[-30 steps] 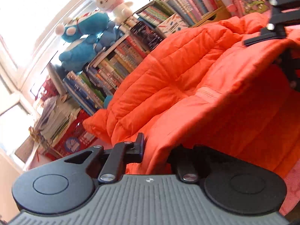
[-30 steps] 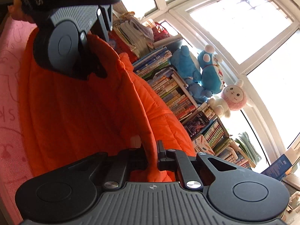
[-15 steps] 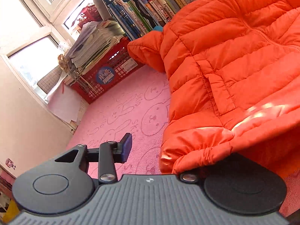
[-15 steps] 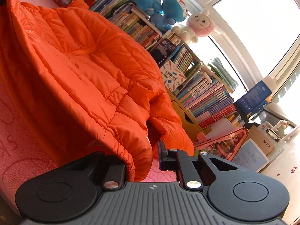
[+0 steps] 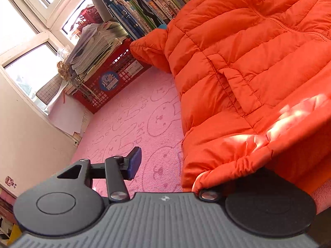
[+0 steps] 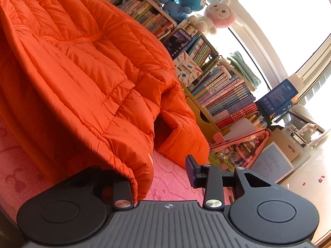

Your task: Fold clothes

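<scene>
Pink plush bedding printed with rabbit outlines (image 5: 132, 124) fills the space under us, with rows of upright books (image 6: 223, 95) and soft toys against bright windows behind. On it lies the puffy orange quilted down jacket (image 5: 248, 62), front up with its zip line and a slanted pocket showing, one sleeve bunched toward the red plastic crate of papers (image 5: 107, 76). A second ago we held its hem pinched in both grippers and lifted high, the fabric hanging between us; half a second ago it was already dropping onto the bed. Now the left gripper (image 5: 165, 171) stands with jaws wide, its blue-padded finger (image 5: 134, 165) clear over the bedding, while the hem corner drapes over the other finger. The right gripper (image 6: 163, 177) is likewise spread wide, the hem's other corner slumped over its inner finger. We judge the jacket has been laid out flat and let go, which suits a fold of sleeves or sides; whether folds already lie beneath it, we cannot tell
</scene>
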